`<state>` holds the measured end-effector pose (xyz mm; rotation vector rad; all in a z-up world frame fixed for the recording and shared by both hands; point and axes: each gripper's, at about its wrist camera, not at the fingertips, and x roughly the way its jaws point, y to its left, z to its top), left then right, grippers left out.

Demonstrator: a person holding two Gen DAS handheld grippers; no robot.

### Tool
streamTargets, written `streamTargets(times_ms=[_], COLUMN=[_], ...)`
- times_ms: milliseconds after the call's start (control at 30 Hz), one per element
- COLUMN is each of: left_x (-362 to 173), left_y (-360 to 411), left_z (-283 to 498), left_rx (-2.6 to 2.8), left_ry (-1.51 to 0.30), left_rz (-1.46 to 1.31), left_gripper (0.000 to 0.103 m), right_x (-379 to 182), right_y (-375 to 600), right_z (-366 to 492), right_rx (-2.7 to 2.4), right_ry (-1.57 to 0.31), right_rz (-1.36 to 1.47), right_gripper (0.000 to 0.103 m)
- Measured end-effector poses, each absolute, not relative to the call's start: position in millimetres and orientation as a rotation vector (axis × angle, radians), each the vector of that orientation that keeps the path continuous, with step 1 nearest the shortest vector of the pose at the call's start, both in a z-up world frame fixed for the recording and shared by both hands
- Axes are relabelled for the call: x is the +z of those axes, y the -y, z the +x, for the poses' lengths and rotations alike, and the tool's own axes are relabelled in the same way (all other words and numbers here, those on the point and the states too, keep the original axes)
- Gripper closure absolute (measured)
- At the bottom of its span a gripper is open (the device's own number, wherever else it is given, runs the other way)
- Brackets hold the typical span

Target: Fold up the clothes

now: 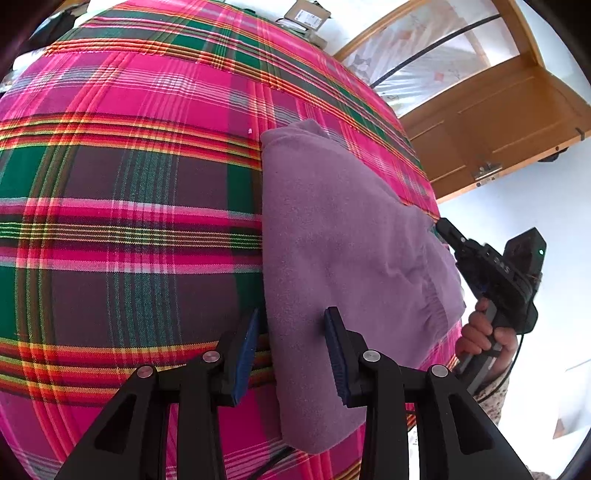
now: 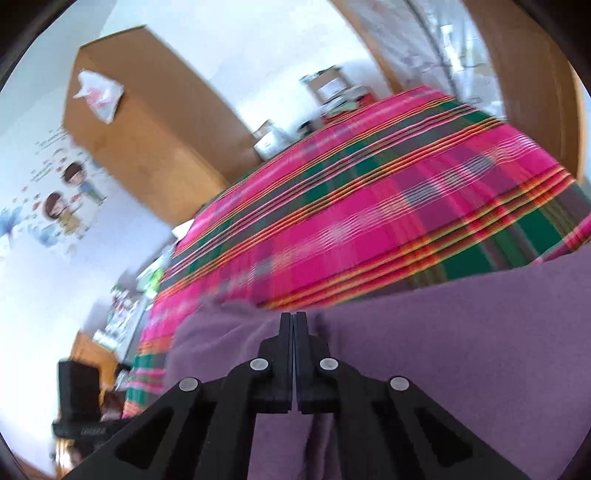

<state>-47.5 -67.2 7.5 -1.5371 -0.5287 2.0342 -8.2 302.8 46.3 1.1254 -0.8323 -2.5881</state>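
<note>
At the near edge of the bed, the left gripper [image 1: 291, 354] hangs about half open, over the left side of the purple garment [image 1: 332, 229]. One blue pad sits above the plaid blanket [image 1: 129, 184] and the other above the purple cloth. I cannot tell if the pads touch the cloth.

The purple garment lies folded in a long shape on the right part of the bed, near the right edge. Its stretchy band is at the right side.

At that right edge, a hand [image 1: 480, 339] holds the right gripper [image 2: 294, 321]. Its two fingers are pressed tight together. The tips sit at the edge of the purple garment, but I cannot tell if any cloth is pinched between them.

Farther off, the plaid blanket covers the rest of the bed. Past the far edge stand a brown cupboard [image 2: 147, 129], some boxes [image 1: 306, 14] and a wooden door [image 1: 498, 122].
</note>
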Motion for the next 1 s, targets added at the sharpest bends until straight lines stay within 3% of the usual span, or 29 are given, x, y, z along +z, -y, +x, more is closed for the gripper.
streamTargets(times_ms=[67, 133, 200, 500, 733, 867, 1000], left_x=[7, 7, 8, 8, 7, 7, 6], left_y=[67, 66, 65, 63, 62, 61, 61], left_z=[-48, -47, -47, -46, -48, -48, -48], left_rx=[2.035, 2.037, 2.041, 2.042, 2.041, 2.04, 2.039], left_ry=[0.53, 0.529, 0.525, 0.522, 0.528, 0.52, 0.52], left_rz=[-1.536, -1.536, -1.535, -1.534, -1.536, -1.533, -1.532], left_gripper=[0.066, 0.066, 0.066, 0.066, 0.066, 0.066, 0.066], right_x=[47, 44, 38, 28, 41, 48, 31], right_y=[-296, -287, -280, -263, -257, -269, -263], right_z=[-2, 1, 2, 25, 32, 43, 35], right_rx=[-2.569, -2.562, -2.559, -2.651, -2.669, -2.703, -2.728], right_ry=[0.781, 0.714, 0.657, 0.429, 0.408, 0.469, 0.406], right_rz=[1.127, 1.166, 1.215, 1.301, 1.226, 1.197, 1.33], right_gripper=[0.1, 0.082, 0.075, 0.074, 0.092, 0.092, 0.083])
